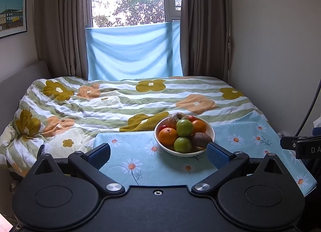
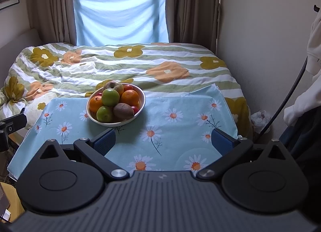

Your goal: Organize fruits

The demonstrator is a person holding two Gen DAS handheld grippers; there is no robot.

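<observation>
White bowl heaped with fruit, sits on daisy-print blue cloth at cloth's far edge, left of its middle. Contents: two green apples, two oranges, brown kiwi-like fruit, blotchy yellow-brown apple at back, small red fruits tucked between. Left gripper jaws apart, empty, bowl just ahead. Right gripper jaws apart, empty, over cloth's near half.

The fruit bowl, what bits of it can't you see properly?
- Left wrist view: the left claw is open, and its right finger covers the bowl's near right rim.
- Both views: fruit at the bottom is buried under the green apples, oranges and brown fruit.
- Small red fruits are too hidden to name.
</observation>
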